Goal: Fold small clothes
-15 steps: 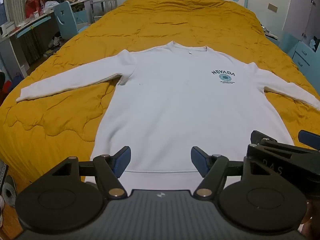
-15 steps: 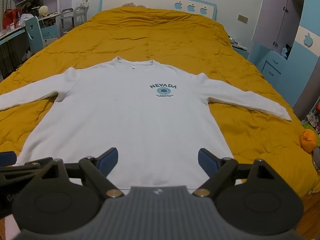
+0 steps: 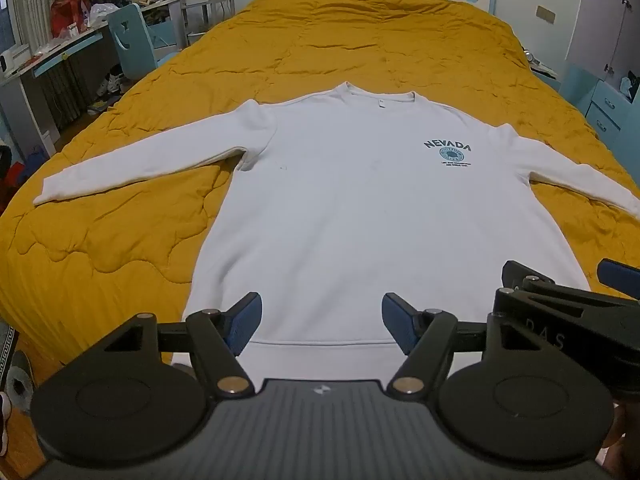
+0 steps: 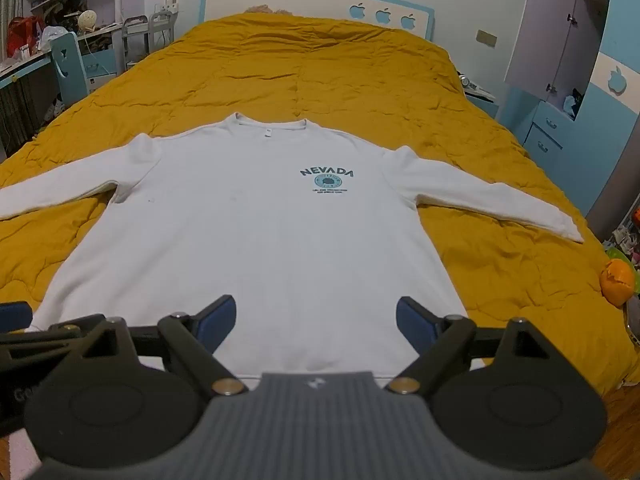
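A white long-sleeved sweatshirt (image 3: 360, 220) with a teal "NEVADA" print lies flat, front up, on the yellow quilt, sleeves spread out to both sides; it also shows in the right wrist view (image 4: 256, 240). My left gripper (image 3: 322, 324) is open and empty, hovering over the hem near its left half. My right gripper (image 4: 316, 324) is open and empty over the hem's right half, and shows at the right edge of the left wrist view (image 3: 568, 280). The left gripper shows at the left edge of the right wrist view (image 4: 16, 320).
The yellow quilted bed (image 3: 360, 48) fills the scene, with a blue-and-white headboard (image 4: 320, 4) at the far end. A desk and blue chair (image 3: 128, 40) stand left. Blue drawers (image 4: 548, 132) stand right. An orange toy (image 4: 618, 280) lies by the bed's right edge.
Both grippers have risen and drawn back slightly, so the sweatshirt sits a little lower in each view. The sweatshirt has not moved.
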